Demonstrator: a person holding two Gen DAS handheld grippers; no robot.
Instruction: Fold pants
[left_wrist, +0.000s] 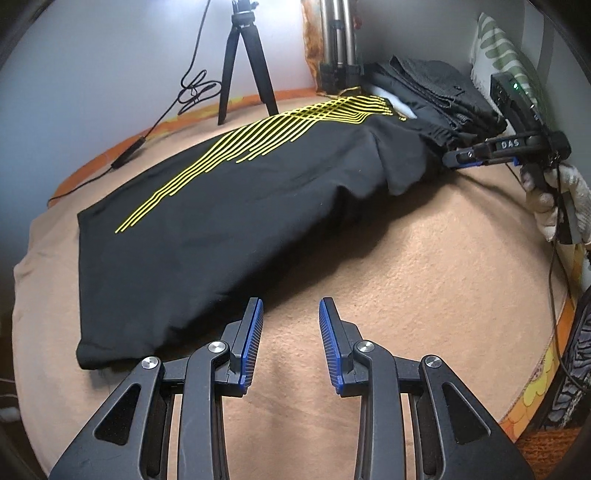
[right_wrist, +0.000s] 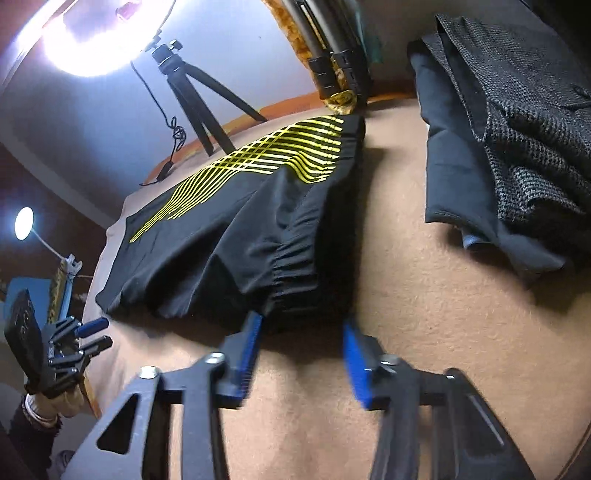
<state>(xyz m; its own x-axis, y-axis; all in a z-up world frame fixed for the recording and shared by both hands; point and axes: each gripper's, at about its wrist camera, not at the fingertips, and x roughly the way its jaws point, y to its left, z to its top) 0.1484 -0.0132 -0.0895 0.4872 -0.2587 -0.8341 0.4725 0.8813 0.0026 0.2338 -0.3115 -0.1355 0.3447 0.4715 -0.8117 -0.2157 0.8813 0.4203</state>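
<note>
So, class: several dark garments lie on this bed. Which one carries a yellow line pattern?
The black pants spread flat across the blanket. The folded dark clothes piled by the wall are plain or tweed-textured, with no yellow.

place: home room | signs: blanket-covered bed (left_wrist: 424, 266), folded clothes pile (right_wrist: 517, 147), desk lamp (right_wrist: 26, 223), tripod (left_wrist: 243, 66)

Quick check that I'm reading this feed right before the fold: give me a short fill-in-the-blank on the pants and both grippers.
1. The black pants carry a pattern of thin ____ lines.
2. The right gripper is at the pants' ____ end, pads apart and blurred.
3. The left gripper holds ____ between its pads, over the tan blanket near the pants' hem.
4. Behind the pants stands a small black ____.

Missing words: yellow; waistband; nothing; tripod
</note>
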